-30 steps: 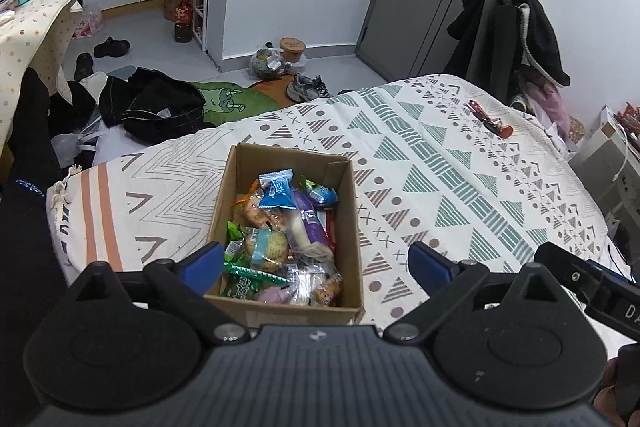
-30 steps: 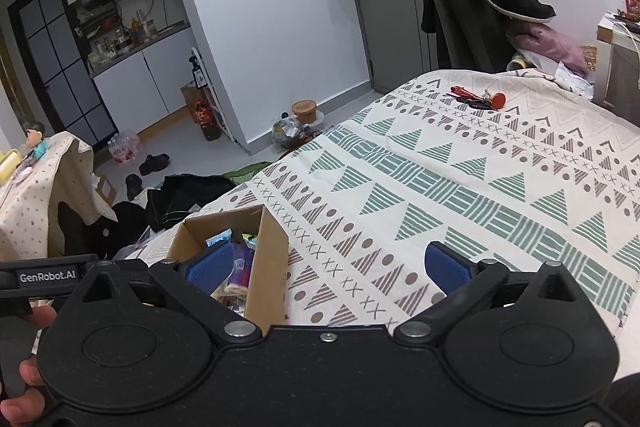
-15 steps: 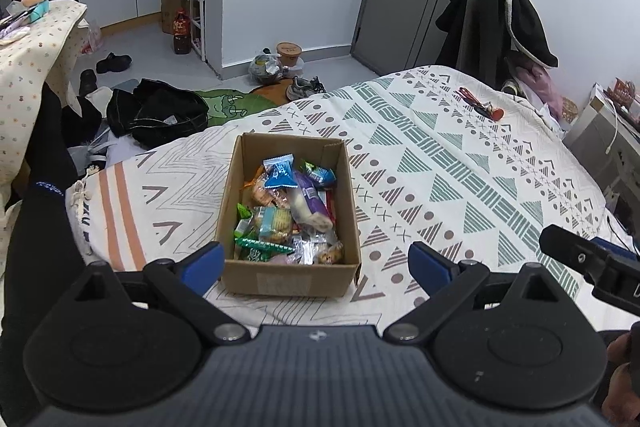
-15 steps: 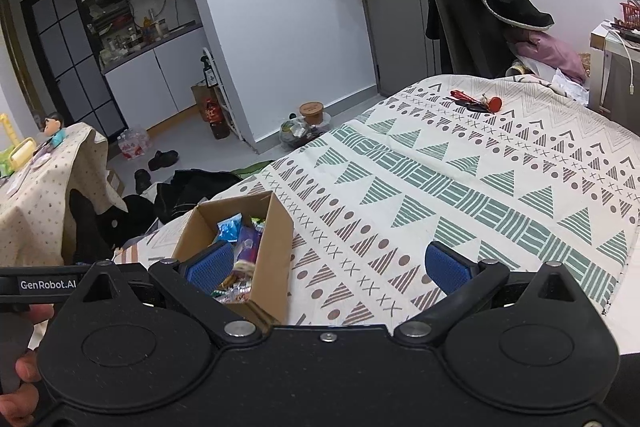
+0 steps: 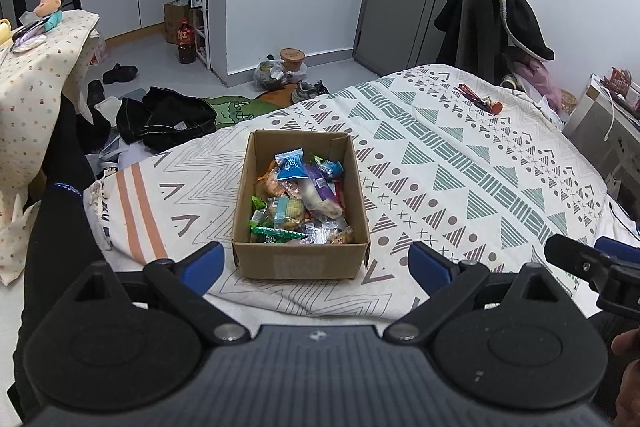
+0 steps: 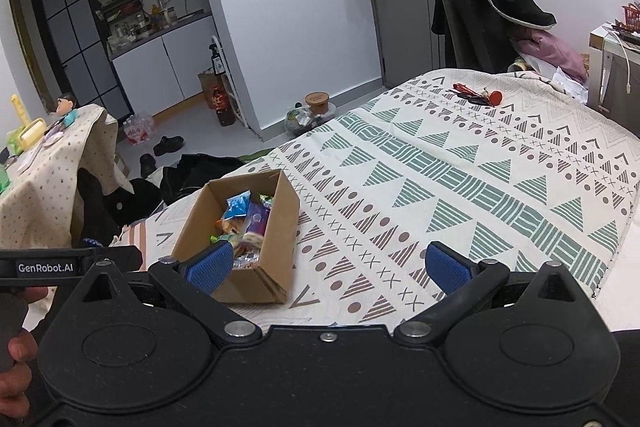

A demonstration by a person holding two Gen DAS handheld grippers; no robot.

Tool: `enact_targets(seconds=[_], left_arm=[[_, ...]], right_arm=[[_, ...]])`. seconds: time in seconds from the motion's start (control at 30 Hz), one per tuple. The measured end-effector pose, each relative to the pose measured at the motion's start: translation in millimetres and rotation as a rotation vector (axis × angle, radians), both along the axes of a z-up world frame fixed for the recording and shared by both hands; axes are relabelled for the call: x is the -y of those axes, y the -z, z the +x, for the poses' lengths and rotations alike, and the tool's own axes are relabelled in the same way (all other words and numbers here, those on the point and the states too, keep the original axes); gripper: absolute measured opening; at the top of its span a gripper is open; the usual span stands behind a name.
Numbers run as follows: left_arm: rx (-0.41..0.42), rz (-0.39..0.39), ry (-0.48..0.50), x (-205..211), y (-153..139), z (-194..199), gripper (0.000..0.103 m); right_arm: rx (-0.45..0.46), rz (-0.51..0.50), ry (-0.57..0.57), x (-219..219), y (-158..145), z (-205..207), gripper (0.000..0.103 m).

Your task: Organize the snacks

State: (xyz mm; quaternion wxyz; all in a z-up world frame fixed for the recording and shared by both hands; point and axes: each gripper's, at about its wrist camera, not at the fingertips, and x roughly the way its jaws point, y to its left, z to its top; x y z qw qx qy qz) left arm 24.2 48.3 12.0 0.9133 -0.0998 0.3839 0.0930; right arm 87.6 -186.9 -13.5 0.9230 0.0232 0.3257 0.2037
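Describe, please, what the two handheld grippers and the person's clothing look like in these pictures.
The left gripper has a ribbed dark grey body, two round black discs and black linkage arms with silver pivot bolts ending in blue pads. The right gripper is black, built the same, with textured blue fingers. White "GenRobot.AI" lettering marks the black bar at left in the right view. A black sleeve covers the person's arm.

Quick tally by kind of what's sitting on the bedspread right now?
Cardboard box of snacks: 1
Red-and-black bundle of small items, far side: 1
Total: 2
Snack packets in the box overlap too much for an exact count.
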Motion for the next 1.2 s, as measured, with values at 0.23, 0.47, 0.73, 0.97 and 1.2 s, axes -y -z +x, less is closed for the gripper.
enact_targets(seconds=[0.23,0.47,0.73,0.97,1.2], left_arm=[[0.010,0.018,0.018,4.0,-2.6,-10.4,0.098],[0.011,0.028,0.028,7.2,-3.9,-15.3,0.098],[0.010,0.029,0.029,7.9,-3.4,-14.9,0.098],[0.010,0.029,0.030,8.9,-3.5,-14.8,0.098],[0.009,0.029,0.033,12.3,-4.1,-12.9,0.098]], right_arm=[[0.014,-0.006,-0.002,4.0,-2.1,-11.5,0.103],[0.021,0.001,0.006,11.3,-2.8,-14.0,0.103],[0.024,0.002,0.005,13.7,-3.3,-14.8,0.103],[0.026,0.003,0.000,14.8,-5.1,-13.3,0.103],[0.029,0.001,0.004,15.5,-6.0,-12.7,0.103]])
